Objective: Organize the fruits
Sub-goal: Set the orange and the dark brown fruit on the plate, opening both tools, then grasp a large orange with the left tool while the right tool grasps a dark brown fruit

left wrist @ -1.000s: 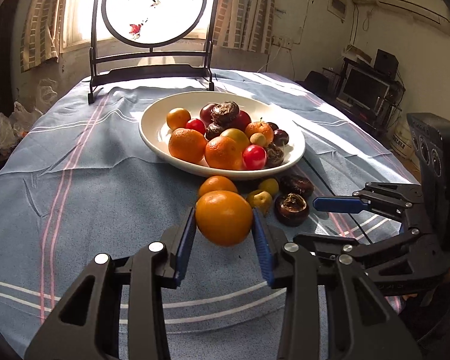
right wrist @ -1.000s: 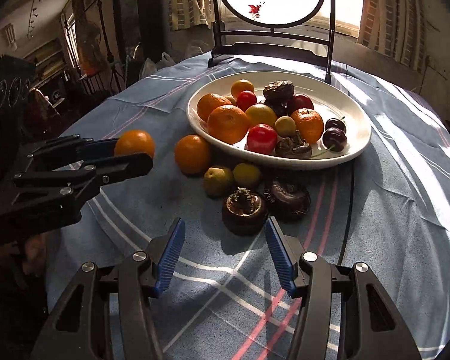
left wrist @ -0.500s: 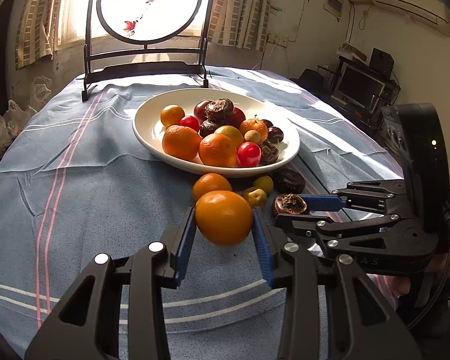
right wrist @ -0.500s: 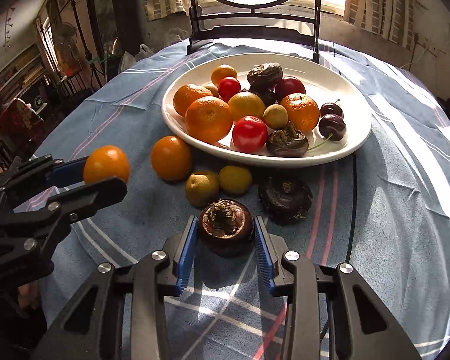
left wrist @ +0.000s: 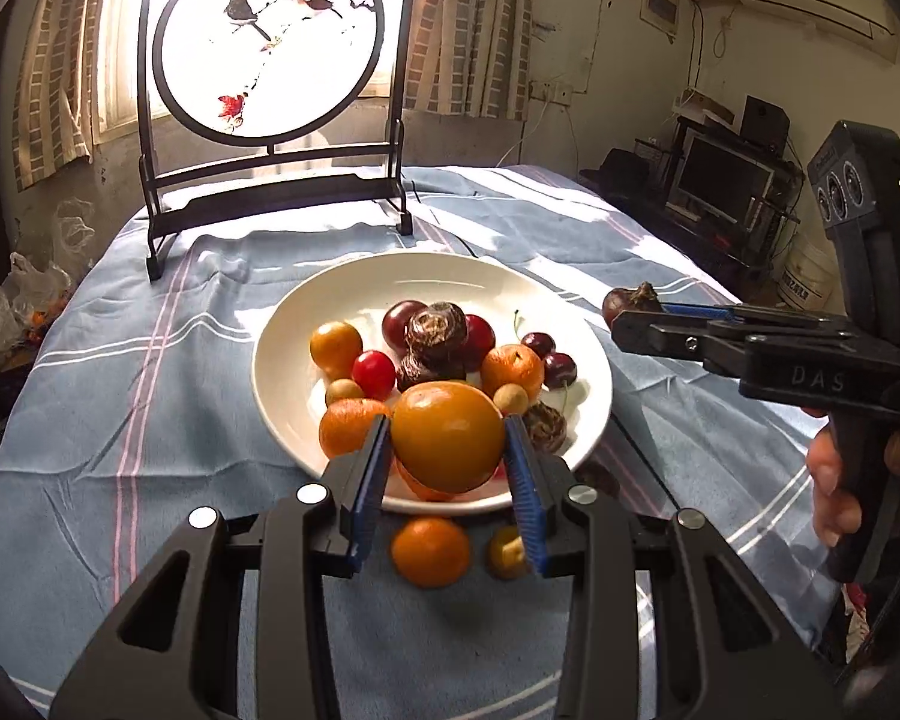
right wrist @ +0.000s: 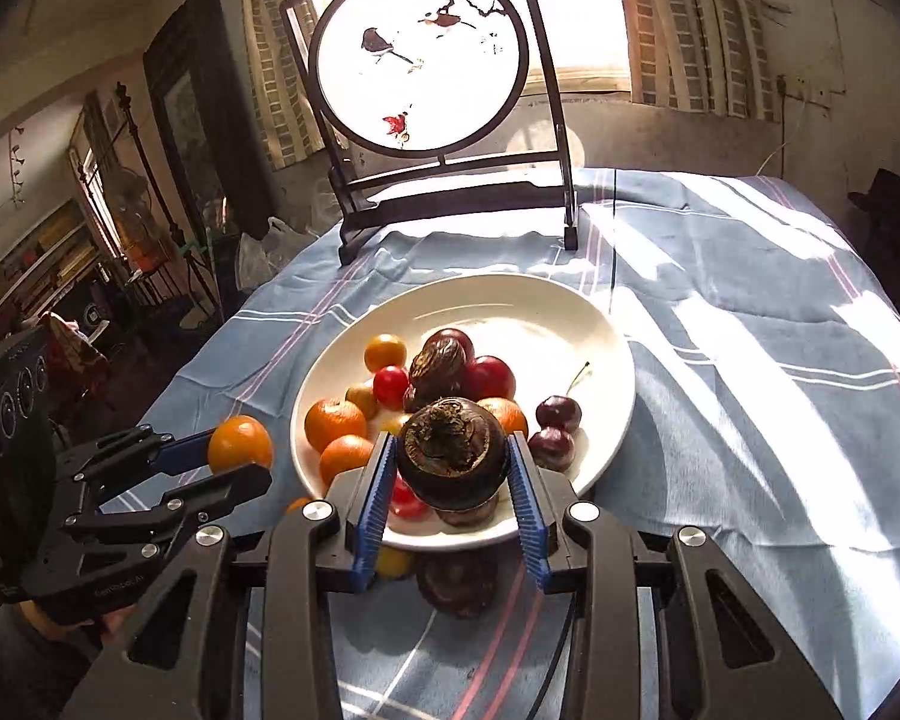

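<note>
The step in hand looks like the carrying of loose fruit to the plate (left wrist: 282, 360). The left gripper (left wrist: 447, 459) has its fingers closed around an orange (left wrist: 447, 435), held in the air above the near rim of the plate. The right gripper (right wrist: 450, 483) grips a dark brown fruit (right wrist: 450, 456) in the same way, also above the near side of the plate. On the worktop (left wrist: 120, 420), just before the plate, a small orange (left wrist: 430, 549) and a yellow-green fruit (left wrist: 504, 552) wait. Next, each gripper should go lower over a free part of the plate, probably the bare far half, and let go gently so the piled fruit does not roll.
</note>
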The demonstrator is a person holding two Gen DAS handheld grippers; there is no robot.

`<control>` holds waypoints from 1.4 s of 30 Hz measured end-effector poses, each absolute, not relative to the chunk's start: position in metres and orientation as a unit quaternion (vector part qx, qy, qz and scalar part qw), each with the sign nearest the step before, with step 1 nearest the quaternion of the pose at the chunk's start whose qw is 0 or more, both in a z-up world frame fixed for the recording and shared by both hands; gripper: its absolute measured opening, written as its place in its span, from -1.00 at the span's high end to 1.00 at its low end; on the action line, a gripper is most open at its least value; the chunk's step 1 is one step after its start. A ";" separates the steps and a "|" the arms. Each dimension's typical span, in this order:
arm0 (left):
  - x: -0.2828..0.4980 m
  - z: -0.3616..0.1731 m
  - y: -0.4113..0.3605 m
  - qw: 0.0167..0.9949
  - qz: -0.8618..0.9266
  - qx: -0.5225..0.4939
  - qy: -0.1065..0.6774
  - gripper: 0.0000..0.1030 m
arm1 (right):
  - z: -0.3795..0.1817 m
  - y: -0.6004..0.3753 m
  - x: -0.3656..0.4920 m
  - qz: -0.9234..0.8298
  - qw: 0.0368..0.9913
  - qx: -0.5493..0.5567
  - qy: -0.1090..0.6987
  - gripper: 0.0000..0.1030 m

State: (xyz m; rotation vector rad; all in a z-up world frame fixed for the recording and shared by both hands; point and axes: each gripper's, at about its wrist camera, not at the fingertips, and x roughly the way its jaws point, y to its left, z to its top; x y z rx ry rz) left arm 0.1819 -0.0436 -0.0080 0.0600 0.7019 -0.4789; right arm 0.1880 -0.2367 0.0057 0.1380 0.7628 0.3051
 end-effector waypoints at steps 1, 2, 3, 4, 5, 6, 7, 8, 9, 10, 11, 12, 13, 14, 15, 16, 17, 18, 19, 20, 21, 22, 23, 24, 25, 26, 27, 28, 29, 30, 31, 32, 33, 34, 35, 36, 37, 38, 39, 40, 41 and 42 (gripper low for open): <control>0.195 -0.009 -0.045 0.909 -0.229 0.023 0.349 0.28 | 0.004 -0.235 0.199 0.140 0.915 0.064 0.373 0.27; 0.209 -0.011 -0.045 0.906 -0.224 0.012 0.359 0.28 | 0.002 -0.233 0.209 0.132 0.915 0.059 0.377 0.27; 0.222 -0.015 -0.044 0.902 -0.223 -0.003 0.371 0.28 | 0.000 -0.231 0.220 0.126 0.915 0.057 0.379 0.27; 0.234 -0.019 -0.043 0.896 -0.223 -0.020 0.382 0.28 | -0.004 -0.230 0.230 0.122 0.914 0.056 0.384 0.27; 0.244 -0.022 -0.042 0.893 -0.218 -0.033 0.393 0.28 | -0.008 -0.229 0.239 0.118 0.912 0.057 0.389 0.27; 0.253 -0.026 -0.042 0.890 -0.213 -0.041 0.402 0.29 | -0.011 -0.229 0.247 0.116 0.911 0.059 0.392 0.25; 0.259 -0.027 -0.042 0.888 -0.210 -0.048 0.406 0.22 | -0.013 -0.229 0.252 0.114 0.911 0.058 0.393 0.25; 0.262 -0.027 -0.042 0.888 -0.206 -0.050 0.407 0.12 | -0.013 -0.229 0.253 0.107 0.913 0.054 0.390 0.17; 0.262 -0.025 -0.040 0.890 -0.202 -0.052 0.406 -0.15 | -0.011 -0.230 0.252 0.104 0.917 0.055 0.382 0.04; 0.258 -0.021 -0.037 0.893 -0.203 -0.059 0.397 -0.39 | -0.008 -0.230 0.246 0.109 0.919 0.058 0.374 0.00; 0.252 -0.017 -0.034 0.898 -0.205 -0.065 0.385 -0.45 | -0.007 -0.230 0.240 0.113 0.920 0.057 0.371 -0.02; 0.244 -0.013 -0.031 0.902 -0.206 -0.063 0.375 -0.49 | -0.006 -0.228 0.232 0.114 0.920 0.051 0.370 -0.02; 0.236 -0.011 -0.030 0.904 -0.210 -0.054 0.369 -0.49 | -0.007 -0.228 0.223 0.116 0.921 0.047 0.370 -0.02; 0.226 -0.010 -0.029 0.905 -0.216 -0.043 0.364 -0.49 | -0.008 -0.228 0.213 0.117 0.921 0.045 0.369 -0.02; 0.215 -0.011 -0.028 0.905 -0.222 -0.029 0.361 -0.49 | -0.010 -0.229 0.202 0.119 0.920 0.044 0.370 -0.02; 0.204 -0.014 -0.028 0.905 -0.227 -0.011 0.360 -0.49 | -0.012 -0.231 0.191 0.122 0.920 0.046 0.369 -0.03; 0.193 -0.018 -0.028 0.904 -0.231 0.010 0.361 -0.49 | -0.015 -0.233 0.179 0.126 0.920 0.047 0.369 -0.04; 0.182 -0.024 -0.029 0.902 -0.232 0.032 0.363 -0.49 | -0.018 -0.236 0.168 0.127 0.920 0.050 0.367 -0.04; 0.173 -0.031 -0.028 0.901 -0.231 0.050 0.365 -0.49 | -0.021 -0.239 0.156 0.128 0.921 0.053 0.363 -0.05; 0.165 -0.038 -0.028 0.898 -0.231 0.065 0.369 -0.49 | -0.026 -0.242 0.146 0.128 0.922 0.058 0.361 -0.07; 0.159 -0.046 -0.028 0.895 -0.229 0.077 0.376 -0.49 | -0.031 -0.246 0.138 0.130 0.921 0.066 0.361 -0.07; 0.156 -0.054 -0.028 0.892 -0.224 0.088 0.383 -0.46 | -0.036 -0.250 0.130 0.134 0.920 0.075 0.361 -0.07; 0.154 -0.060 -0.028 0.889 -0.220 0.097 0.389 -0.41 | -0.041 -0.253 0.123 0.137 0.919 0.083 0.361 -0.07; 0.154 -0.065 -0.029 0.887 -0.219 0.103 0.394 -0.28 | -0.046 -0.255 0.118 0.140 0.918 0.091 0.360 -0.07; 0.156 -0.068 -0.030 0.882 -0.220 0.103 0.403 -0.11 | -0.051 -0.257 0.115 0.143 0.916 0.098 0.361 -0.07; 0.159 -0.068 -0.030 0.882 -0.220 0.097 0.406 -0.05 | -0.052 -0.260 0.116 0.149 0.912 0.111 0.366 -0.07; 0.160 -0.067 -0.031 0.884 -0.218 0.096 0.403 -0.03 | -0.050 -0.262 0.115 0.147 0.914 0.119 0.360 -0.07; 0.162 -0.067 -0.034 0.884 -0.217 0.100 0.402 -0.03 | -0.049 -0.264 0.115 0.145 0.915 0.122 0.357 -0.07; 0.165 -0.069 -0.038 0.883 -0.216 0.105 0.404 -0.03 | -0.050 -0.263 0.118 0.148 0.912 0.123 0.362 -0.07; 0.169 -0.071 -0.041 0.878 -0.221 0.102 0.413 0.00 | -0.051 -0.261 0.122 0.149 0.908 0.121 0.373 -0.07; 0.173 -0.073 -0.042 0.874 -0.226 0.094 0.419 0.00 | -0.053 -0.260 0.123 0.150 0.905 0.120 0.379 -0.07; 0.176 -0.074 -0.045 0.871 -0.229 0.091 0.425 0.00 | -0.054 -0.258 0.124 0.151 0.905 0.118 0.381 -0.07; 0.180 -0.076 -0.047 0.868 -0.229 0.090 0.432 0.05 | -0.056 -0.258 0.123 0.150 0.904 0.116 0.383 -0.07; 0.183 -0.080 -0.050 0.862 -0.232 0.089 0.442 0.15 | -0.058 -0.258 0.122 0.148 0.903 0.114 0.386 -0.07; 0.186 -0.084 -0.052 0.854 -0.238 0.087 0.455 0.21 | -0.059 -0.257 0.124 0.146 0.902 0.113 0.391 -0.07; 0.186 -0.084 -0.051 0.854 -0.238 0.082 0.455 0.25 | -0.062 -0.258 0.123 0.144 0.900 0.114 0.395 -0.07; 0.186 -0.083 -0.049 0.855 -0.241 0.075 0.454 0.25 | -0.064 -0.258 0.123 0.142 0.899 0.114 0.399 -0.07; 0.186 -0.083 -0.046 0.856 -0.240 0.068 0.453 0.26 | -0.065 -0.257 0.123 0.141 0.897 0.114 0.403 -0.07; 0.186 -0.081 -0.041 0.859 -0.238 0.051 0.451 0.26 | -0.066 -0.257 0.124 0.140 0.896 0.112 0.405 -0.07; 0.184 -0.079 -0.034 0.862 -0.243 0.027 0.443 0.26 | -0.067 -0.255 0.124 0.140 0.896 0.109 0.407 -0.07; 0.179 -0.073 -0.027 0.870 -0.246 0.006 0.427 0.26 | -0.067 -0.253 0.124 0.141 0.895 0.104 0.410 -0.07; 0.174 -0.067 -0.019 0.883 -0.238 -0.008 0.404 0.26 | -0.067 -0.251 0.124 0.141 0.895 0.097 0.412 -0.07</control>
